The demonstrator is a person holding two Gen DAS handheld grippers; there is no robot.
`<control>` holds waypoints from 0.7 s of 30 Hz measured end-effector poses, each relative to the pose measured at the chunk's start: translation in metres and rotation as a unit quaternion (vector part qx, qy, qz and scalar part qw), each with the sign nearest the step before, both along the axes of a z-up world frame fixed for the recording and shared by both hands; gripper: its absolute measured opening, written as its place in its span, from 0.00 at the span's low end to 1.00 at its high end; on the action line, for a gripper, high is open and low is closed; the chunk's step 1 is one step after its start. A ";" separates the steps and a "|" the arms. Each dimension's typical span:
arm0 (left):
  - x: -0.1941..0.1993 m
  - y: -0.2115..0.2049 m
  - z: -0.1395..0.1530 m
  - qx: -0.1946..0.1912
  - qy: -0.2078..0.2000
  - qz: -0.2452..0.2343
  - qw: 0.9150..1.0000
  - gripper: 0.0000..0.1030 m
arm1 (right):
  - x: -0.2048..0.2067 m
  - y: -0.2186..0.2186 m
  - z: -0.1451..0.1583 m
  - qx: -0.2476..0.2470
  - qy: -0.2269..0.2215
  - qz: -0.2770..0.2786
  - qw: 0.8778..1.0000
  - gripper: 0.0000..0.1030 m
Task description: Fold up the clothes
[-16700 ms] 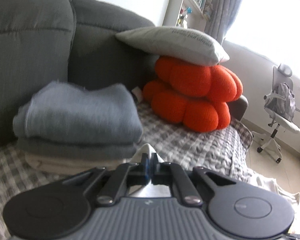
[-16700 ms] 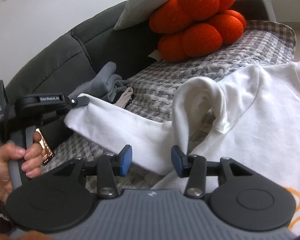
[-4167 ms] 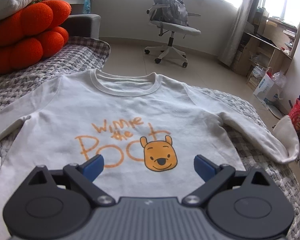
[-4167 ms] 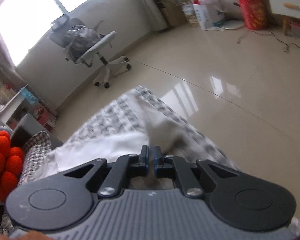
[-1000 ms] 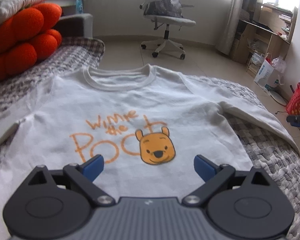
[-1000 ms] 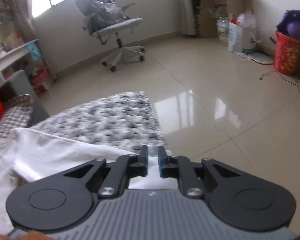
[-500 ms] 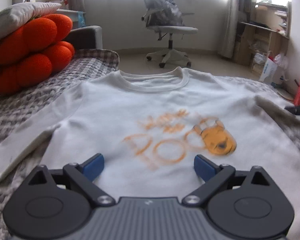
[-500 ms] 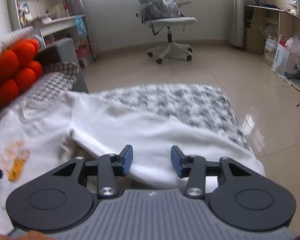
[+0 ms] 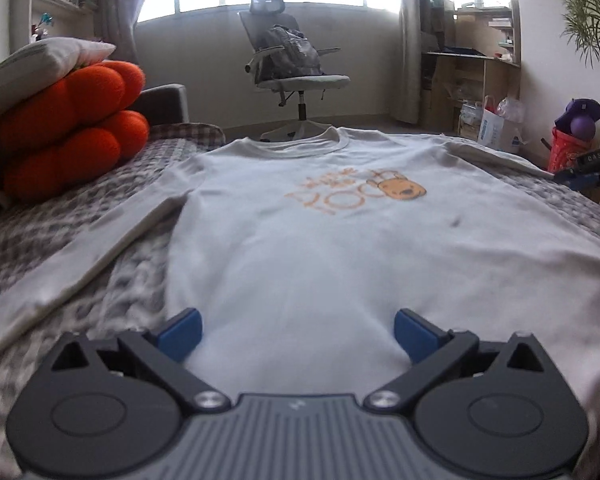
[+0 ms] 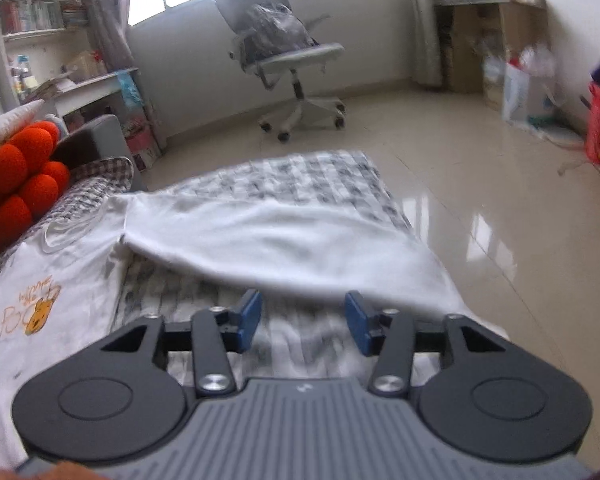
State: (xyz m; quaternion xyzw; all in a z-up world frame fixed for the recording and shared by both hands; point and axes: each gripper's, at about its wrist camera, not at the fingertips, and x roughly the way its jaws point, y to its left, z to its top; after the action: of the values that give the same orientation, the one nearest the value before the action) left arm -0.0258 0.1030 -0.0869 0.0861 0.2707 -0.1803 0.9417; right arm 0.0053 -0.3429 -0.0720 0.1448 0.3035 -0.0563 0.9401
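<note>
One orange cushion [image 9: 68,128] sits at left under one pale pillow [image 9: 40,60]. One white sweatshirt [image 9: 320,232] lies flat, print up, on the checked blanket [image 9: 60,220]. The left gripper [image 9: 296,334] hangs spread wide over its hem, holding nothing. The right gripper [image 10: 302,318] is opening, empty, near one sleeve [image 10: 284,248]. One office chair [image 9: 292,68] stands beyond.

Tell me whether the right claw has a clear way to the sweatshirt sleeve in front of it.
Probably yes. The right claw is opening, nothing between its pads, and the sleeve lies flat on the checked blanket just ahead, uncovered.
</note>
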 end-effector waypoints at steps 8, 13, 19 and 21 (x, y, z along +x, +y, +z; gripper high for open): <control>-0.023 0.013 0.010 0.001 0.025 0.010 1.000 1.00 | -0.042 -0.009 0.002 0.050 0.004 -0.029 0.998 0.52; -0.027 0.016 0.017 0.006 0.038 0.025 0.999 1.00 | -0.052 0.000 0.010 0.067 0.011 -0.023 0.997 0.53; -0.029 0.027 0.025 -0.011 0.082 0.037 0.996 0.93 | -0.058 0.043 0.019 0.098 0.029 0.085 0.991 0.53; -0.032 0.039 0.028 -0.033 0.105 0.049 0.993 0.87 | -0.061 0.054 0.019 0.121 0.040 0.118 0.985 0.52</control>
State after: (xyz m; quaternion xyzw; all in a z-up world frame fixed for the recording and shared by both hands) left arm -0.0575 0.1419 -0.0590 0.0220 0.3655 -0.1504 0.9183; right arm -0.0554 -0.2888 -0.0535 0.2178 0.3602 0.0866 0.9030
